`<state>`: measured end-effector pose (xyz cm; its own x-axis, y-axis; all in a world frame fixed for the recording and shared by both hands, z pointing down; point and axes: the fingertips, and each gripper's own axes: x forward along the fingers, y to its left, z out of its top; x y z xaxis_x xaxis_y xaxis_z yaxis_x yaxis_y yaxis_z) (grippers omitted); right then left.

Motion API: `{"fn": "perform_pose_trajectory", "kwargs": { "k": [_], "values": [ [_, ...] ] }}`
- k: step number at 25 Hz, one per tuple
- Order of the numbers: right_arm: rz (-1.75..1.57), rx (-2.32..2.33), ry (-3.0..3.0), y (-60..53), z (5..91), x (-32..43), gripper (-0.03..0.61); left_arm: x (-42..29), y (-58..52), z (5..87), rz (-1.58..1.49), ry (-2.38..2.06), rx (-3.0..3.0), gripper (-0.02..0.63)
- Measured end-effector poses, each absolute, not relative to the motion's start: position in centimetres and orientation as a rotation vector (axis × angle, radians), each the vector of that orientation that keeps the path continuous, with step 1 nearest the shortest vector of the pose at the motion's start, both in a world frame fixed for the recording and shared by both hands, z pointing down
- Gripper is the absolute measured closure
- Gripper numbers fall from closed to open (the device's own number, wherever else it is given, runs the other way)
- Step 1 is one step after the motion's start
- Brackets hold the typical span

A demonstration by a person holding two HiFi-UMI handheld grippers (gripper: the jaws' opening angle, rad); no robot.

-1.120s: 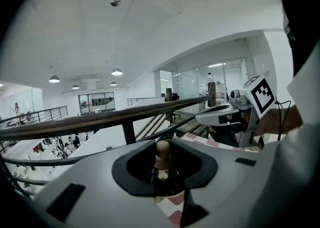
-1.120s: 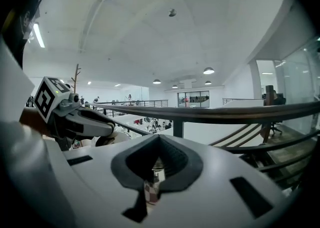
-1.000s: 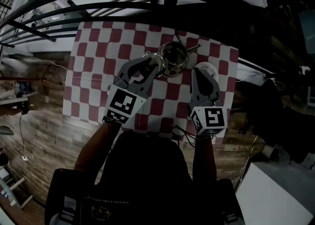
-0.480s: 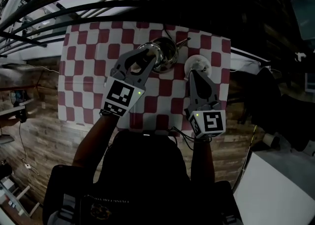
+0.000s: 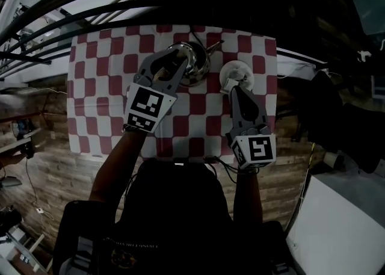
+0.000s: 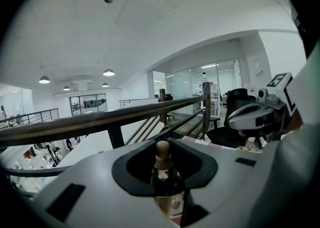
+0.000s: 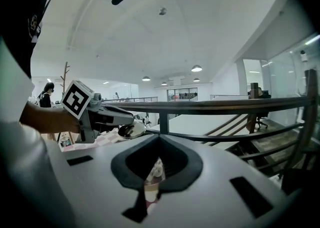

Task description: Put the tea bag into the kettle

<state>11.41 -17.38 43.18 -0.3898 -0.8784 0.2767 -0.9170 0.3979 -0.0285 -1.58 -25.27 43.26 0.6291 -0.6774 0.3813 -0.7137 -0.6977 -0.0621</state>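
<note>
A shiny metal kettle (image 5: pixel 198 66) stands at the far middle of the checkered table, its spout pointing right. My left gripper (image 5: pixel 170 62) is shut on the kettle lid (image 6: pixel 162 151), whose wooden knob sits between the jaws. It holds the lid at the kettle's left rim, and the right gripper view shows the lid (image 7: pixel 131 130) raised in the left gripper (image 7: pixel 107 117). My right gripper (image 5: pixel 236 90) is shut, its tips just short of a white cup (image 5: pixel 236 74). I cannot make out a tea bag, and nothing shows between the right jaws.
A red and white checkered cloth (image 5: pixel 102 87) covers the table. Past the table's far edge runs a dark stair railing (image 5: pixel 120 3). The floor on the left is wooden boards (image 5: pixel 42 165). White furniture (image 5: pixel 337 225) stands at lower right.
My left gripper has carried the lid farther across the table, closer to the kettle. My right gripper has drawn back a little, so the white cup now lies beyond its tips.
</note>
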Motion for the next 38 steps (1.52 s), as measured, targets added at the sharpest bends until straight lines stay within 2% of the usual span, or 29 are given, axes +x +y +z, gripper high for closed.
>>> {"fn": "perform_pose_trajectory", "kwargs": {
  "k": [38],
  "values": [
    [0.303, 1.618, -2.396, -17.2, 44.1, 12.7, 0.566, 1.6, -26.8, 46.7, 0.631, -1.094, 2.77, 0.514]
  ]
}}
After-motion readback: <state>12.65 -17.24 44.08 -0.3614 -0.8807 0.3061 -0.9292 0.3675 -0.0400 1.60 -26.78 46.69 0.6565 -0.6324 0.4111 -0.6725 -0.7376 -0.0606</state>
